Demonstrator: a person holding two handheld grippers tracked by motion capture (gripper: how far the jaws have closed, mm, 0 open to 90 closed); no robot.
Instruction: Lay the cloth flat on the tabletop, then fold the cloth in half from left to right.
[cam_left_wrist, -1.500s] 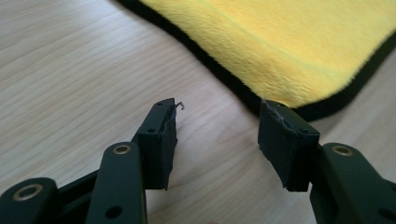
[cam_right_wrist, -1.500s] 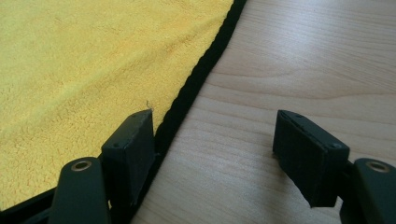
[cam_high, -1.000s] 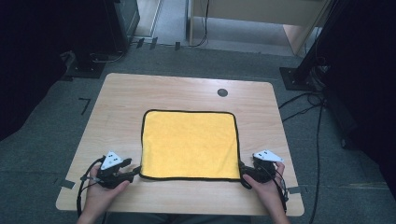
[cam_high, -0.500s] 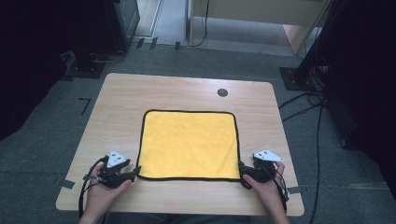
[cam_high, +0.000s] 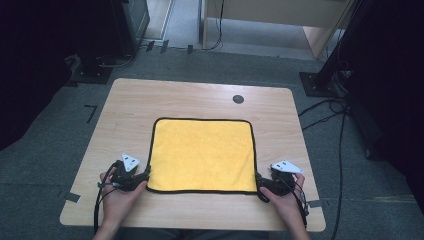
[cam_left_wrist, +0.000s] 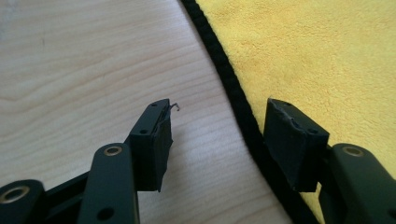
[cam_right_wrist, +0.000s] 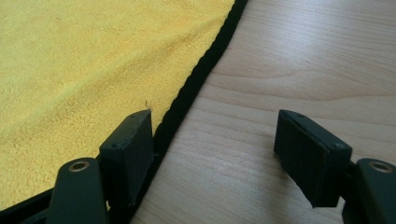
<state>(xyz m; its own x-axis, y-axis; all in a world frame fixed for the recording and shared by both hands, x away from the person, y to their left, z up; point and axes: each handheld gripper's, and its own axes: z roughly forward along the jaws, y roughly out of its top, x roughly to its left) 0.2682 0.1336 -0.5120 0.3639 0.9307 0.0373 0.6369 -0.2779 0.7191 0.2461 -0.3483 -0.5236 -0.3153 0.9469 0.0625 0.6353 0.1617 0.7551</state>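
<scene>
Wooden desk (cam_high: 150, 100): bare around the cloth. Yellow black-edged cloth (cam_high: 202, 155): laid flat at its centre. Left tool (cam_high: 145, 176): jaws apart, straddling the near left hem. Right tool (cam_high: 259, 181): jaws apart at the near right hem.

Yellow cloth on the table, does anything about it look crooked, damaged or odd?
Nothing stands out. The yellow microfibre cloth with black edging lies flat and square on the light wooden table. The left gripper and right gripper are open at its near corners.
</scene>
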